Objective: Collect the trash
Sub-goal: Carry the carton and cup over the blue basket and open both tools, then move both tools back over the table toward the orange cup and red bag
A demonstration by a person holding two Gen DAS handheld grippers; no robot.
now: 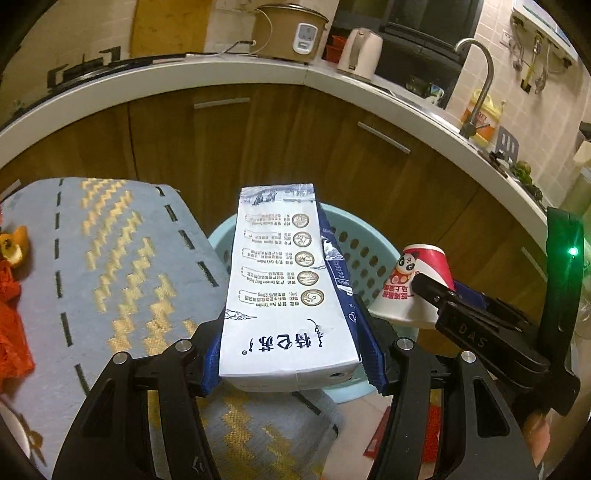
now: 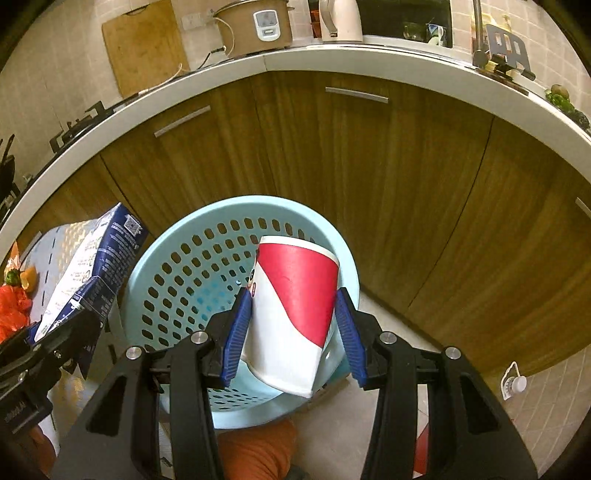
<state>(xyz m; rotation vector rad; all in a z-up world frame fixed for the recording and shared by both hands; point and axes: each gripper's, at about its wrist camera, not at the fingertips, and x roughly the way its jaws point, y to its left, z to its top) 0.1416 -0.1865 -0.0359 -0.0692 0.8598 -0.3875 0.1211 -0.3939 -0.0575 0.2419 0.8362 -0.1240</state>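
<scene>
I have the left hand-held gripper (image 1: 291, 354) pinching the white-and-blue milk carton (image 1: 284, 288) and the right hand-held gripper (image 2: 291, 332) clamping the red-and-white paper cup (image 2: 295, 314), both above the pale-blue perforated plastic basket (image 2: 177, 273) mid-frame; releasing off-centre could bounce either off its rim.

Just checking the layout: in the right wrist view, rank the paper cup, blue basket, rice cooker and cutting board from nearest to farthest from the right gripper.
1. Paper cup, between the right gripper fingers.
2. Blue basket, just below and behind the cup.
3. Rice cooker and cutting board, both back at the counter; too close to call.
</scene>
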